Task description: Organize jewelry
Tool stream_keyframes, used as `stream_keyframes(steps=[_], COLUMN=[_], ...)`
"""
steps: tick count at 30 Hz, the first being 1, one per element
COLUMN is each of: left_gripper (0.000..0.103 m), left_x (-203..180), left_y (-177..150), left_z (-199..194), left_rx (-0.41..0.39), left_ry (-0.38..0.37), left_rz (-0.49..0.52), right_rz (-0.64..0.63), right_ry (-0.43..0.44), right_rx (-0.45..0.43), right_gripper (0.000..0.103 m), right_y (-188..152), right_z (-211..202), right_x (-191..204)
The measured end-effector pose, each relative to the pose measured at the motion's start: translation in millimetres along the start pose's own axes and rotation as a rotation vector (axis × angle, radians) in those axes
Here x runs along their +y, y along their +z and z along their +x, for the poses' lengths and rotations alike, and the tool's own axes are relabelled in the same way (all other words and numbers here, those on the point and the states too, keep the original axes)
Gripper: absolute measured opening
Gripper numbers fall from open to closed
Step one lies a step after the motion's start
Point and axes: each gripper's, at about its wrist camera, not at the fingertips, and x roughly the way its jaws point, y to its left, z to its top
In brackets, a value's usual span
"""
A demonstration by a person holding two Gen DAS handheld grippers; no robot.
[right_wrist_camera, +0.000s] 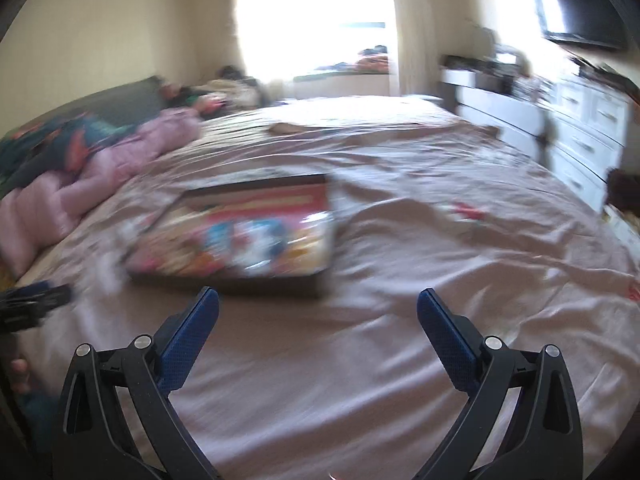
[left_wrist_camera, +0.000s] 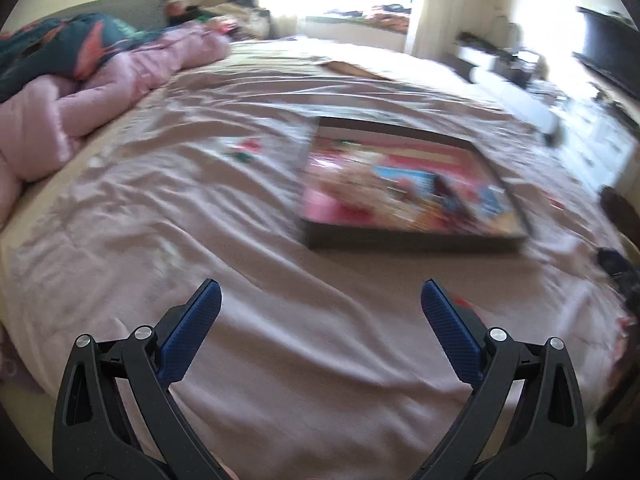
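Note:
A flat dark-framed tray (left_wrist_camera: 416, 242) with a colourful pink, blue and yellow inside lies on the pink bed sheet; it also shows in the right wrist view (right_wrist_camera: 304, 280). Its contents are blurred. My left gripper (left_wrist_camera: 318, 292) is open and empty, above the sheet, short of the tray's near left corner. My right gripper (right_wrist_camera: 318, 300) is open and empty, just short of the tray's near right corner. Small red and green bits (left_wrist_camera: 246, 150) lie on the sheet left of the tray. Small red bits (right_wrist_camera: 466, 210) lie right of it.
A pink quilt (left_wrist_camera: 100, 88) and a dark patterned blanket (left_wrist_camera: 52, 56) are bunched along the bed's left side. White drawers (right_wrist_camera: 580, 136) and a wall TV (right_wrist_camera: 580, 12) stand to the right. A bright window (right_wrist_camera: 316, 20) is beyond the bed. The left gripper (right_wrist_camera: 28, 304) shows at the right view's left edge.

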Motion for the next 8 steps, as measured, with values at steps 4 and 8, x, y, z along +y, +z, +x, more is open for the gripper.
stream_keyframes(steps=[4,8], left_gripper=[0.092,0.092], left_x=[55.3,118.2], left_y=[36.3,58.3], left_z=[51.9,109.8], left_rx=[0.024,0.078], left_ry=[0.182,0.301], left_rz=[-0.043,-0.124], right_rz=[0.064,0.199], right_ry=[-0.18,-0.363], right_rx=[0.12,0.212], right_gripper=[0.096,0.096], right_y=[29.5,43.8], right_z=[71.5,133.5], right_x=[-69.1,-142.6])
